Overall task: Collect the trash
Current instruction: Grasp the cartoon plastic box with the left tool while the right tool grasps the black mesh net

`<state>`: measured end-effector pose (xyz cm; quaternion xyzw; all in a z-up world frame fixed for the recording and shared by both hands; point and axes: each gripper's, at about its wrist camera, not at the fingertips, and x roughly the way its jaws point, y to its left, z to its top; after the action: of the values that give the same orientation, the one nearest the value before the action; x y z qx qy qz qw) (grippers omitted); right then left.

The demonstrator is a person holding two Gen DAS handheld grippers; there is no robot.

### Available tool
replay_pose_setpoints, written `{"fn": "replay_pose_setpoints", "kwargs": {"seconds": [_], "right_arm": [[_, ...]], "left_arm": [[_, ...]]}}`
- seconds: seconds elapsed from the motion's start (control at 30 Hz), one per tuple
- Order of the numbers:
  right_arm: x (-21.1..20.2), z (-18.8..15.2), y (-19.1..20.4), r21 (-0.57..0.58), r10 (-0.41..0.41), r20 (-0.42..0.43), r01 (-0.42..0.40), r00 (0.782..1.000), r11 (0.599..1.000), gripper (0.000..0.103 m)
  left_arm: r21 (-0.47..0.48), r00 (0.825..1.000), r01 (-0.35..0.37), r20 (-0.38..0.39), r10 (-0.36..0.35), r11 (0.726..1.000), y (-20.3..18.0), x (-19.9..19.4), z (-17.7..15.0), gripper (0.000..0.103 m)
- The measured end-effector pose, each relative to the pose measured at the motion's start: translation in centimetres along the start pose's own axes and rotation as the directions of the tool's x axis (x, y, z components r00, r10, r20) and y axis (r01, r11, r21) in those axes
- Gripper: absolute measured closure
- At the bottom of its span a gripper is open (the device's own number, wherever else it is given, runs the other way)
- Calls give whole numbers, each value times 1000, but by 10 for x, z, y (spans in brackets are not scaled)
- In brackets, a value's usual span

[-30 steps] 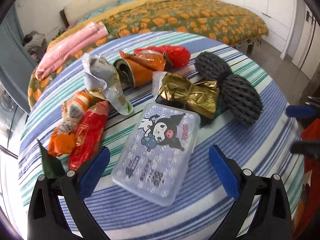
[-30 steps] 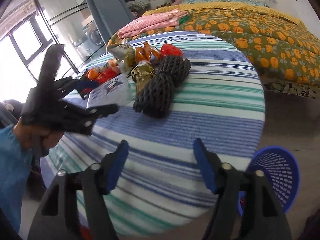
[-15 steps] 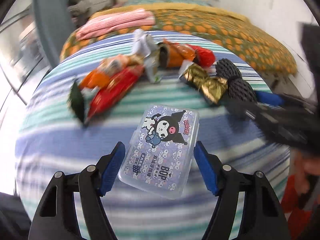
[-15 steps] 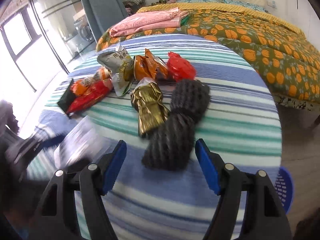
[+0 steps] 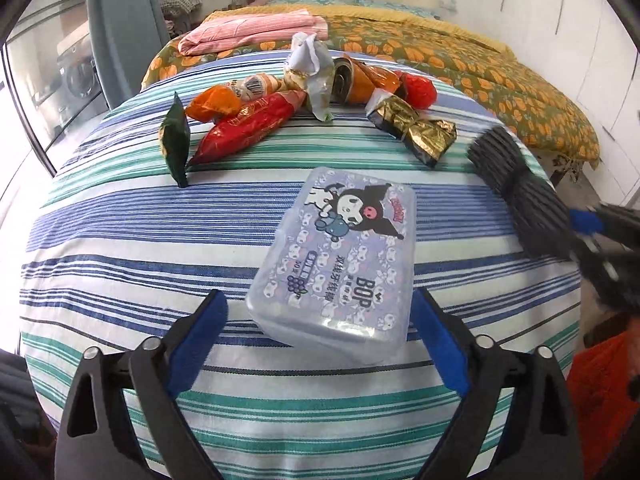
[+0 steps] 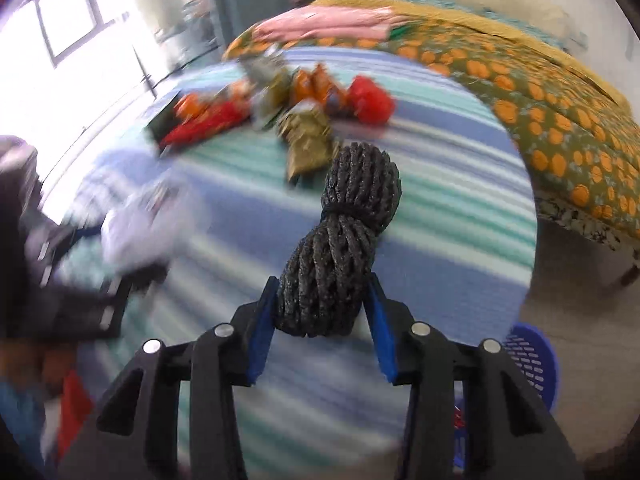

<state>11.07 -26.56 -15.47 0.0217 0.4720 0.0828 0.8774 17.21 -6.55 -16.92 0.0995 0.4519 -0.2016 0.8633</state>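
Observation:
A black foam net bundle (image 6: 340,240) lies on the striped round table (image 6: 460,216). My right gripper (image 6: 322,312) has closed its blue pads on the bundle's near end; it shows blurred in the left wrist view (image 5: 516,192). My left gripper (image 5: 320,332) is open, its pads either side of the near end of a clear purple cartoon box (image 5: 340,256), not touching it. Behind lie a gold wrapper (image 5: 412,128), a red bag (image 5: 248,124), a green packet (image 5: 176,140), an orange wrapper (image 5: 212,106), a silver wrapper (image 5: 312,68) and a red crumpled bag (image 5: 418,88).
A blue perforated basket (image 6: 532,364) stands on the floor right of the table. A bed with an orange pumpkin-print cover (image 5: 500,80) and folded pink cloth (image 5: 252,32) is behind the table. A window and curtain are at the left.
My right gripper moved forward onto the black net bundle and closed on it. My left gripper shifted slightly; the purple box now lies between its open pads.

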Motion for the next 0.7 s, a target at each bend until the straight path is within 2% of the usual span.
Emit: {"fn": "replay_pose_setpoints", "kwargs": {"seconds": [0.17, 0.23, 0.3, 0.53, 0.63, 0.7], "right_arm": [[-8, -22, -3, -23, -8, -43, 7, 999, 1000, 59], [-11, -23, -9, -2, -7, -44, 7, 999, 1000, 43], [-15, -21, -16, 36, 3, -28, -2, 1000, 999, 38], [-22, 12, -25, 143, 39, 3, -39, 999, 989, 37], [-15, 26, -31, 197, -19, -25, 24, 999, 980, 37], [-3, 32, -37, 243, -31, -76, 48, 997, 969, 37]], "left_arm": [[25, 1000, -1, -17, 1, 1000, -3, 3, 0, 7], [33, 1000, 8, -24, -8, 999, -2, 2, 0, 7], [39, 999, 29, -22, -28, 999, 0, -2, 2, 7], [75, 998, 66, -21, -65, 995, 2, -10, 22, 7], [92, 998, 58, -35, -55, 994, 0, -7, 28, 7], [103, 998, 47, -42, -43, 994, -2, -4, 30, 8]]}}
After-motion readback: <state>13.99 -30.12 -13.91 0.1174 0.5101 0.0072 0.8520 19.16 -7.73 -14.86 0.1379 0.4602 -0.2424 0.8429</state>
